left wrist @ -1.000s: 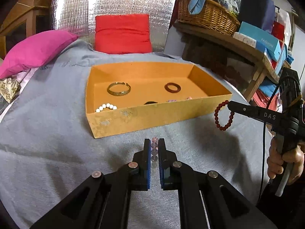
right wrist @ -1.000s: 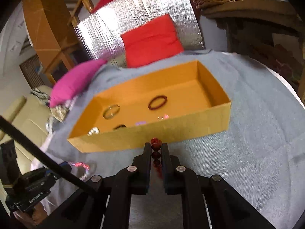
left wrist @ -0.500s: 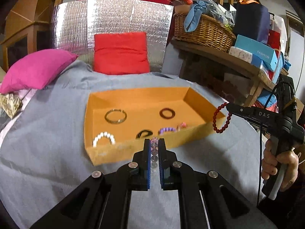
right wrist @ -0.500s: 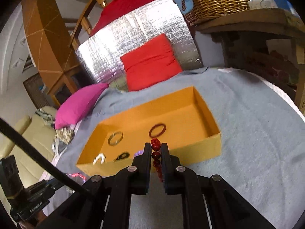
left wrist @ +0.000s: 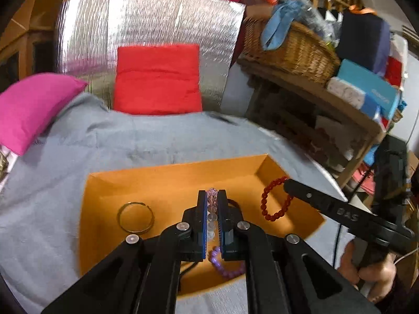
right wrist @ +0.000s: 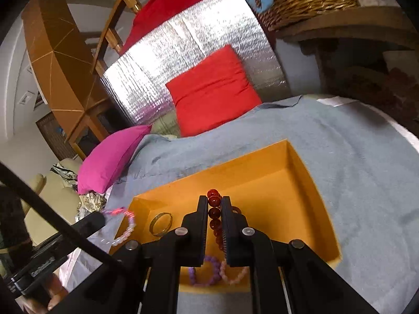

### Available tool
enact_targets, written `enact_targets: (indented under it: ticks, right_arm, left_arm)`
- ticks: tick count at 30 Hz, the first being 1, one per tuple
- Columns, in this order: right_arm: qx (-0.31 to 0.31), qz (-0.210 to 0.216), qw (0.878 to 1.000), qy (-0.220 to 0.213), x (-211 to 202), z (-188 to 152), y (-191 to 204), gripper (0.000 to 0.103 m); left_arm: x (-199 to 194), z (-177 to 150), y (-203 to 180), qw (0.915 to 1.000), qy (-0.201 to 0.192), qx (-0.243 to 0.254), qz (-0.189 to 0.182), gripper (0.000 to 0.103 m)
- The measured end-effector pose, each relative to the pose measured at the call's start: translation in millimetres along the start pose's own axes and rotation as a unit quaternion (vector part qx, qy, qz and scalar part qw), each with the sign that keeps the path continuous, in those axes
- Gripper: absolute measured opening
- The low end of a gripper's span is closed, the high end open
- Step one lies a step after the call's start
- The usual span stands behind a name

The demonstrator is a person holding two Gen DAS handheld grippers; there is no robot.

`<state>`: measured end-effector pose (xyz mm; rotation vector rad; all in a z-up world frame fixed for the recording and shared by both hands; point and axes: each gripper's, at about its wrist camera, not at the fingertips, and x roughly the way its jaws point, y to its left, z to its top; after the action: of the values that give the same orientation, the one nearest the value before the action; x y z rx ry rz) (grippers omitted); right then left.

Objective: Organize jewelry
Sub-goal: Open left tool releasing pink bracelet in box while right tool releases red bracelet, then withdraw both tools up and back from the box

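An orange cardboard tray point(left wrist: 167, 180) point(right wrist: 309, 196) lies on the grey cloth. My left gripper point(left wrist: 212, 198) is shut on a pale pink crystal bead bracelet point(left wrist: 211, 204) and hovers over the tray's middle; the bracelet also shows in the right wrist view point(right wrist: 125, 225). My right gripper point(right wrist: 215, 204) is shut on a red bead bracelet point(right wrist: 214, 214), which hangs over the tray's right part in the left wrist view point(left wrist: 275, 198). In the tray lie a gold bangle point(left wrist: 135, 217) point(right wrist: 160, 223), a purple bead bracelet point(left wrist: 225, 264) point(right wrist: 207, 272) and a pink bead bracelet point(right wrist: 234, 272).
A red cushion point(left wrist: 157, 78) leans on a silver foil panel point(left wrist: 146, 21) behind the tray. A magenta pillow point(left wrist: 31, 104) lies at the far left. A wooden shelf point(left wrist: 327, 99) with a wicker basket point(left wrist: 290, 49) and boxes stands to the right.
Both grippers have moved forward and up, from in front of the tray to above its inside, each still holding its bracelet.
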<state>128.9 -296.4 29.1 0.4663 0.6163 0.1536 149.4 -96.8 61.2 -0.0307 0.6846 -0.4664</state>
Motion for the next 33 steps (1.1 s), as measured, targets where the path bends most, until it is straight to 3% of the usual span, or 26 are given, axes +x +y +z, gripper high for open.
enact_targets:
  ticks: [7,21,23,25,27,33]
  right_arm:
    - [0.012,-0.013,0.999,0.047,44.9,4.7,-17.3,0.011]
    - [0.041,-0.073,0.994,0.072,63.1,8.5,-44.9,0.012]
    - [0.034,-0.085,0.993,0.069,59.6,9.3,-43.2,0.012]
    - [0.032,-0.085,0.994,0.068,54.1,10.4,-42.7,0.014]
    - [0.031,-0.084,0.994,0.059,45.4,11.8,-41.0,0.018]
    - [0.026,-0.077,0.996,0.026,8.2,14.5,-28.2,0.048]
  left_arm:
    - [56.0,-10.5,12.6,0.9975,0.068,-0.022,0.002,0.007]
    - [85.5,-29.4,25.3,0.9902,0.128,-0.025,0.049,0.008]
    - [83.8,-29.7,23.0,0.9895,0.129,-0.015,0.064,0.015]
    - [77.9,-28.3,20.0,0.9898,0.120,-0.006,0.076,0.048]
    - [65.2,-26.2,17.3,0.9899,0.102,-0.003,0.099,0.066]
    - [18.7,-23.4,0.2,0.9863,0.057,0.023,0.153,0.076]
